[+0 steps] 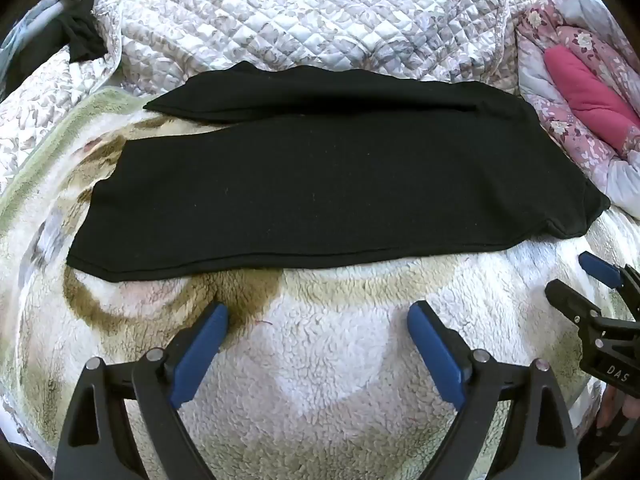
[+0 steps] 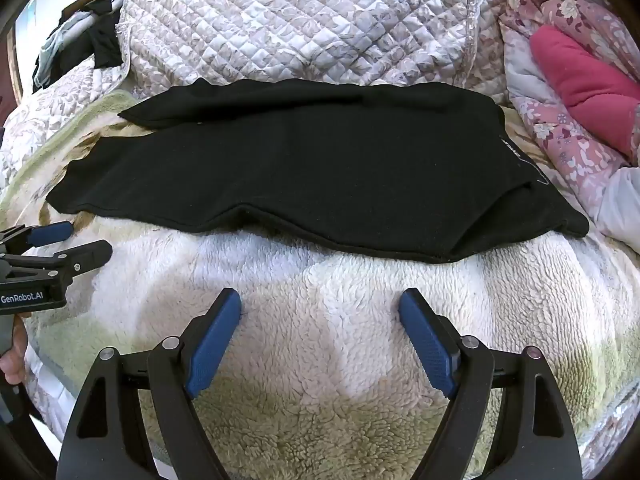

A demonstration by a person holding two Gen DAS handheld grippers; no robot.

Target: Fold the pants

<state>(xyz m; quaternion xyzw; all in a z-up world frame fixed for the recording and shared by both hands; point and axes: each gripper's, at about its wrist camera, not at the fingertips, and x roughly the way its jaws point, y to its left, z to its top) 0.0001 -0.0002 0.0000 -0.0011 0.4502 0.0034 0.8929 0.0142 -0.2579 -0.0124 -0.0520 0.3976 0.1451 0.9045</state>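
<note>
Black pants (image 1: 320,184) lie flat, legs apart, on fleece blanket (image 1: 340,360); left gripper (image 1: 318,314) and right gripper (image 2: 320,300) hover nearside, jaws spread, empty.

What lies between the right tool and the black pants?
Only bare fleece blanket: nothing sits between the open right tool and the near hem of the black pants. The right wrist view shows this best.
</note>
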